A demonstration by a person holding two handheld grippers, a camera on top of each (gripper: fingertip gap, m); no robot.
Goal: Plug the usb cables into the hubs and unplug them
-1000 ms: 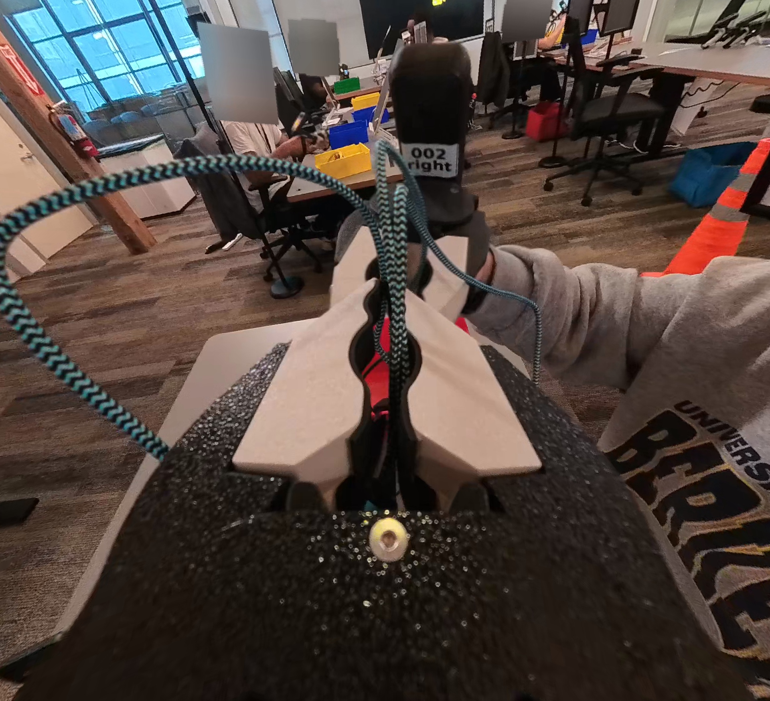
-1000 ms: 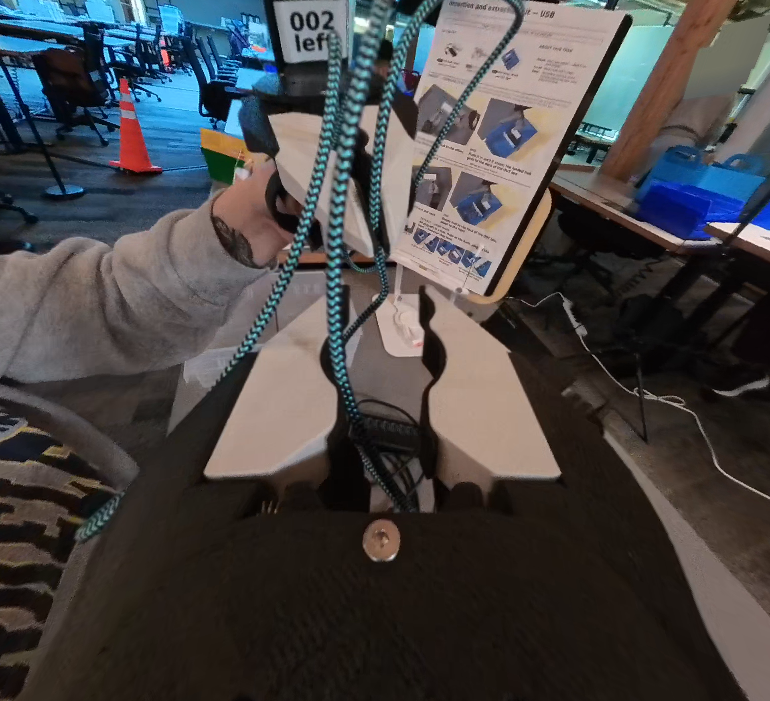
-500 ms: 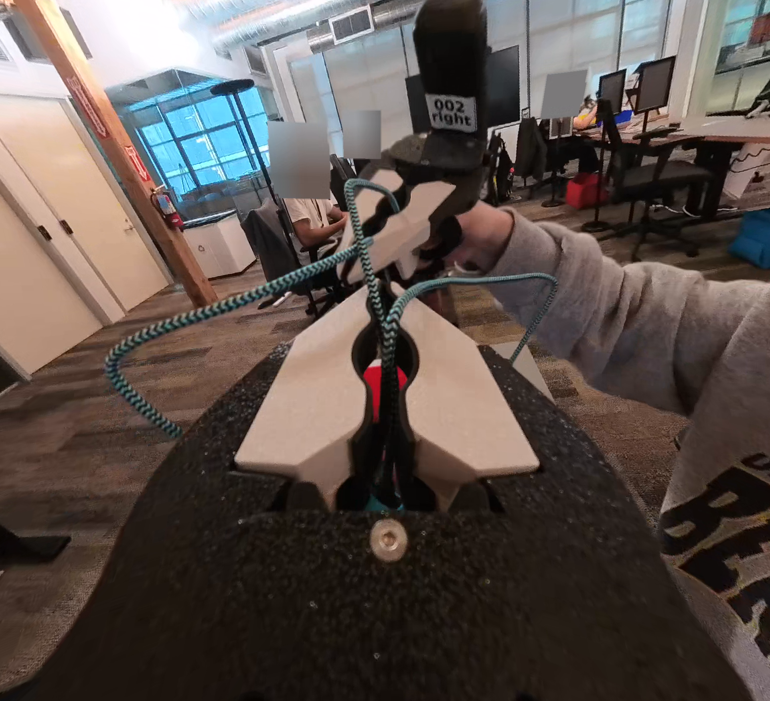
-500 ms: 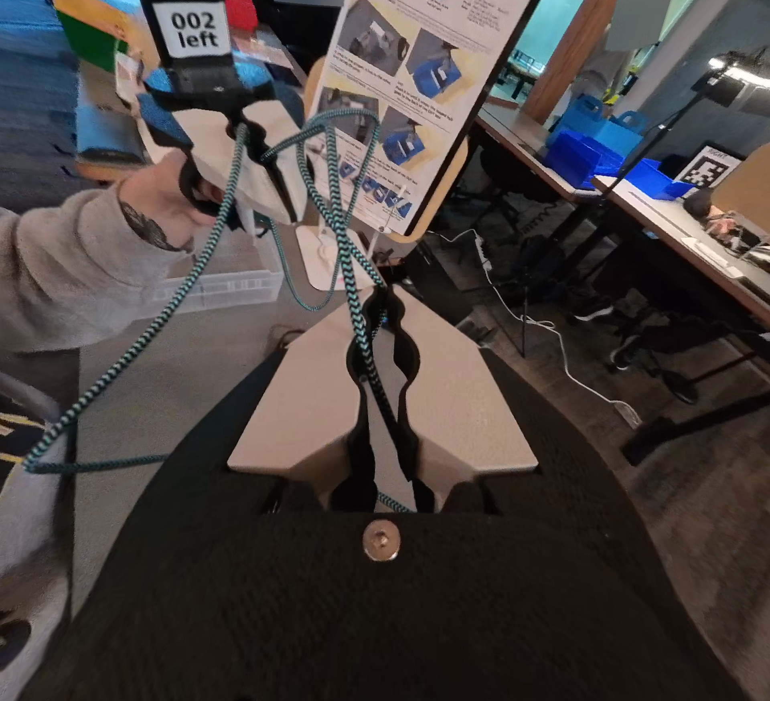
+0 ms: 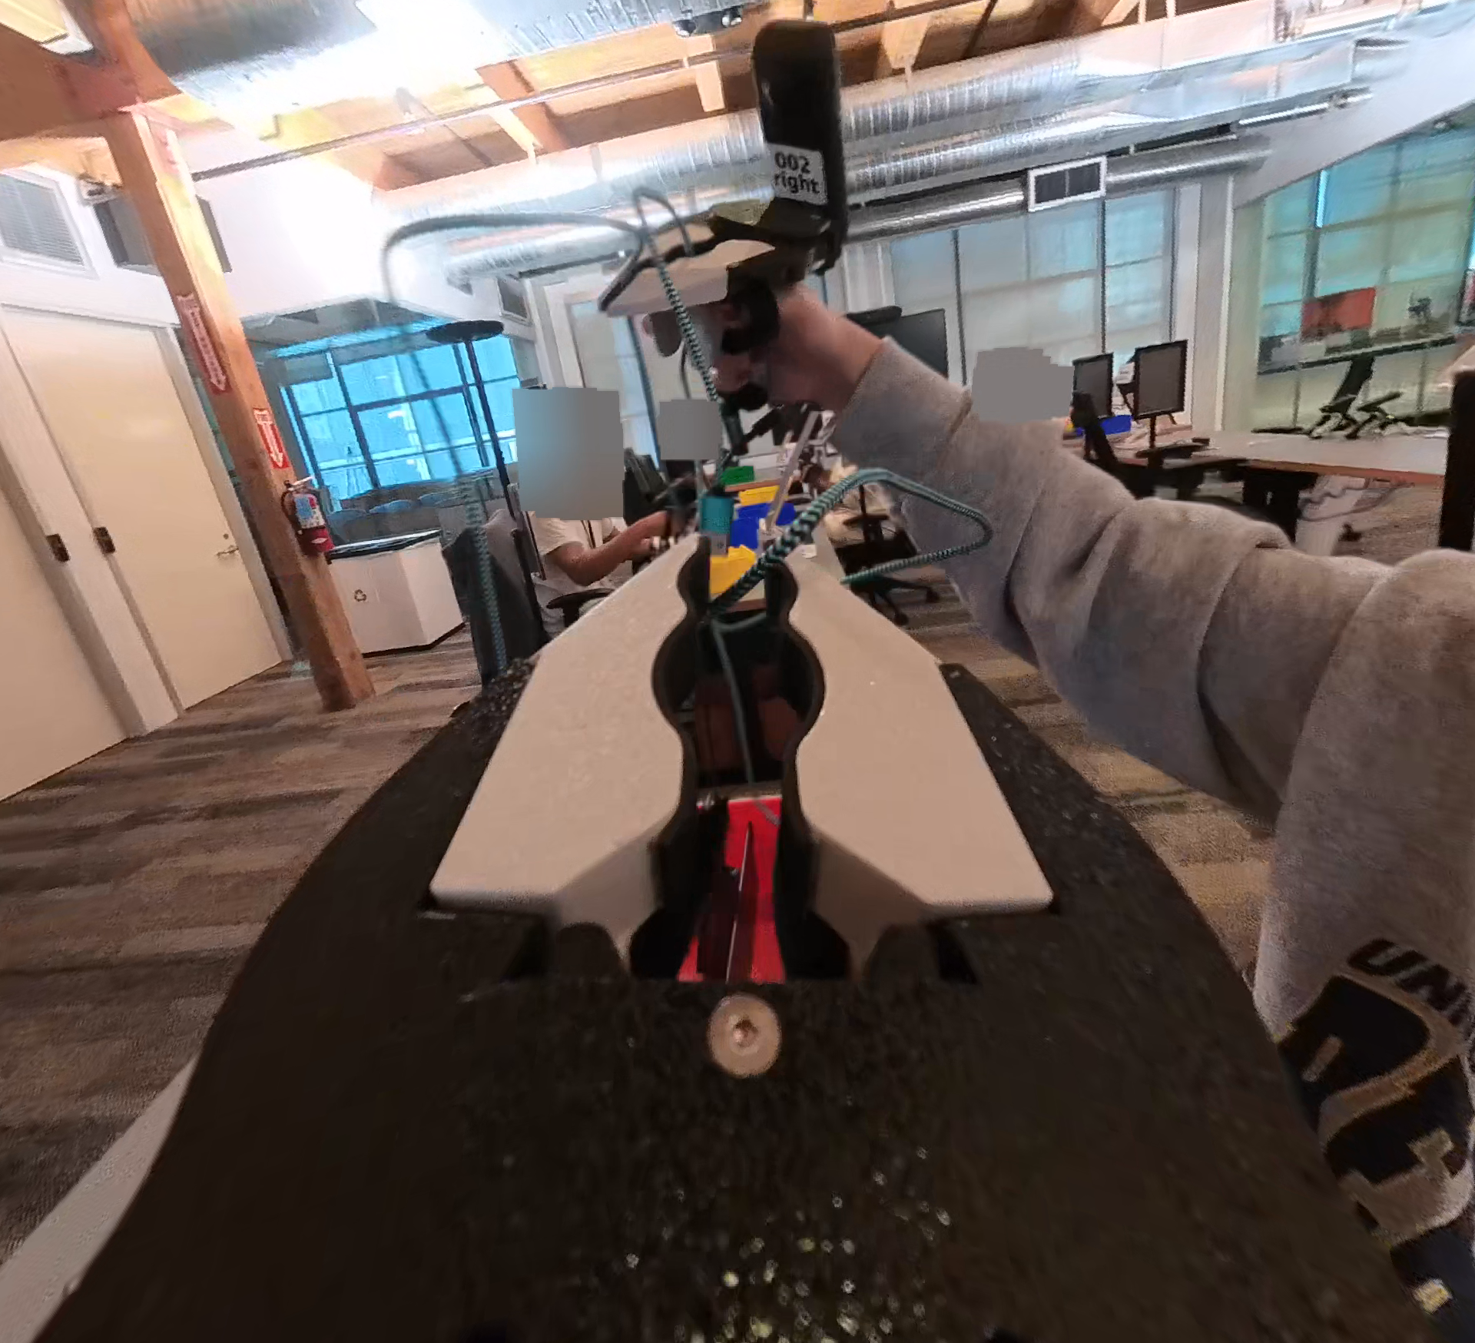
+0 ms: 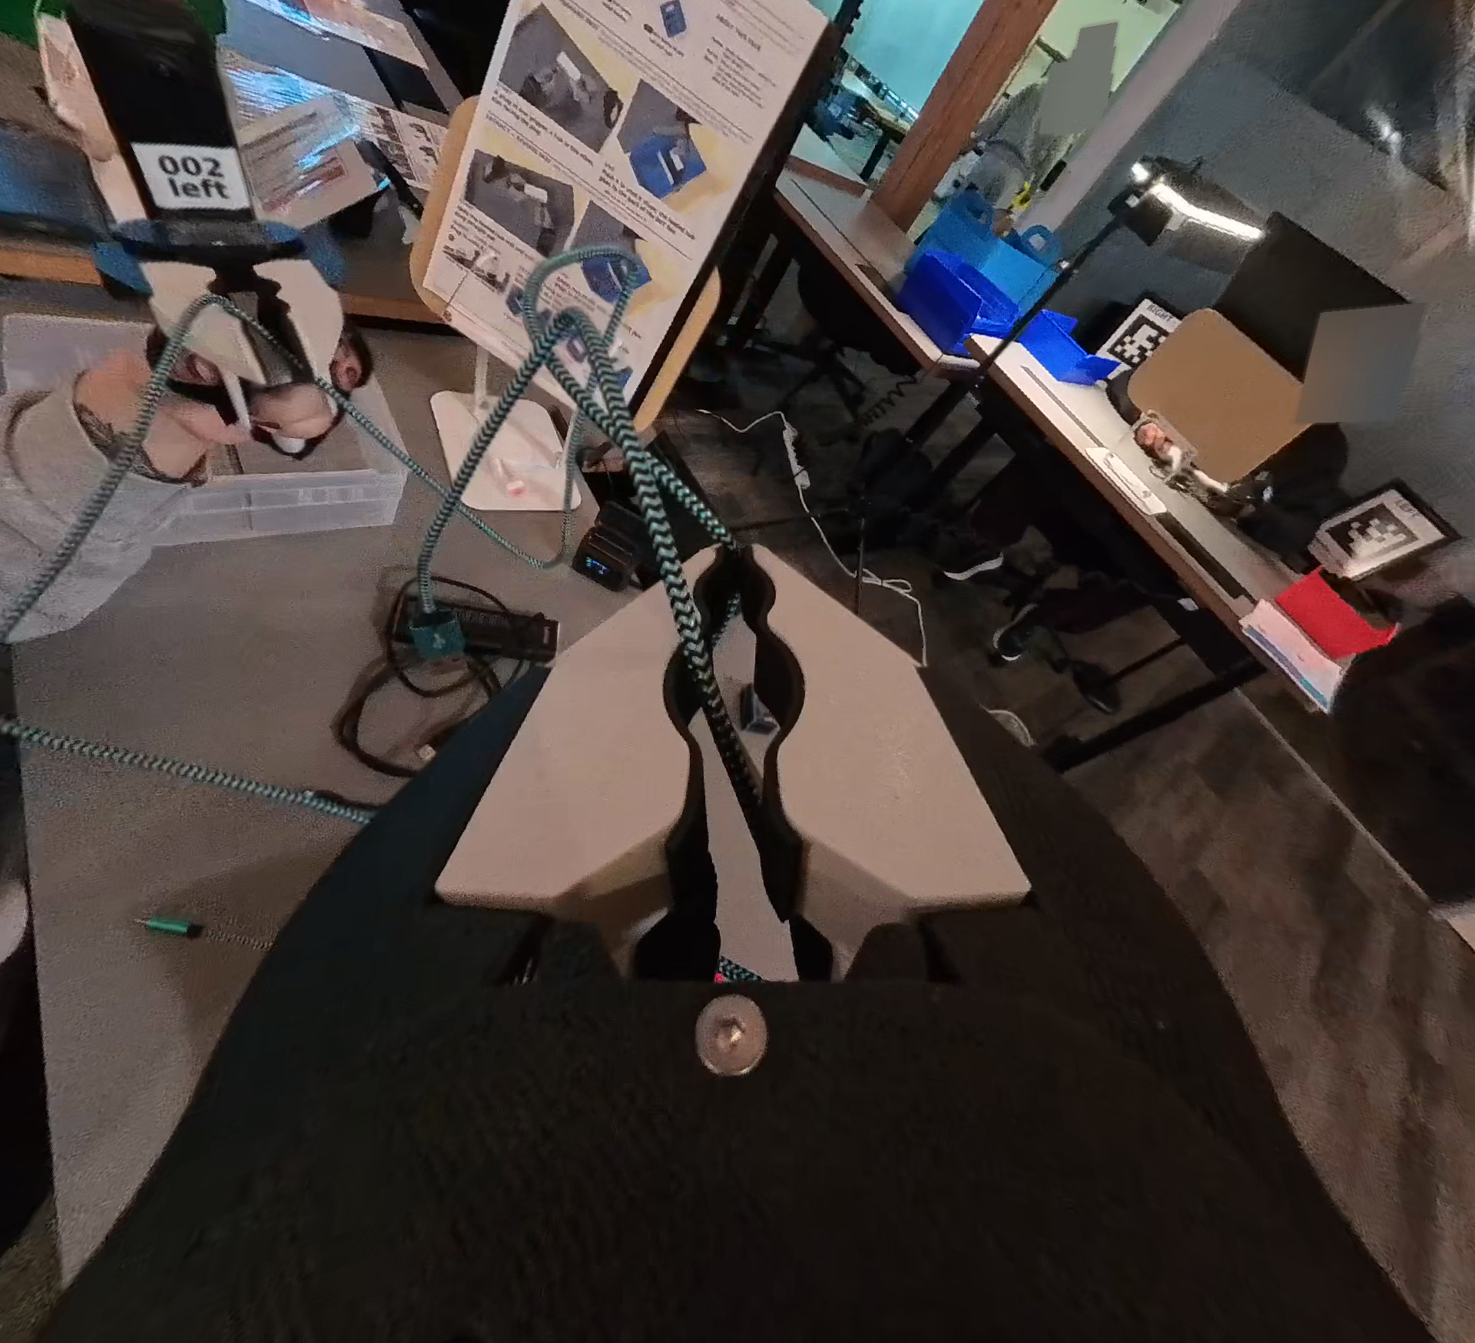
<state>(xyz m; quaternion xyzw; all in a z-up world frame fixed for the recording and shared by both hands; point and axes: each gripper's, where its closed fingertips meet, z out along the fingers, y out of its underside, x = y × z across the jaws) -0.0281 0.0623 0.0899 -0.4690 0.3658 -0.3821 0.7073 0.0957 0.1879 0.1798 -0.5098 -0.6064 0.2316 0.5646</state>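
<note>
A teal-and-black braided USB cable (image 6: 638, 474) runs in loops between my two grippers. My left gripper (image 5: 746, 554) is shut on the cable, raised and pointing out into the room. A teal plug (image 5: 714, 514) dangles just beyond its fingertips. My right gripper (image 6: 730, 558) is shut on another stretch of the cable, above the table. It shows high up in the left wrist view (image 5: 670, 283). The left gripper shows at the upper left of the right wrist view (image 6: 239, 363). A black hub (image 6: 487, 634) lies on the grey table (image 6: 199, 666) with a teal plug (image 6: 435, 636) at its left end.
An instruction sheet on a white stand (image 6: 638, 147) stands behind the hub. A clear plastic box (image 6: 263, 502) lies at the left and a small black device (image 6: 607, 554) near the table edge. A green connector (image 6: 172, 927) lies on the near table. A grey sleeve (image 5: 1117, 586) crosses at the right. The gap from one gripper's tips to the other's is roughly 20 centimeters.
Both grippers have lifted and moved apart, stretching the cable. The left view has tilted up toward the ceiling. The right view now looks down on the table and hub.
</note>
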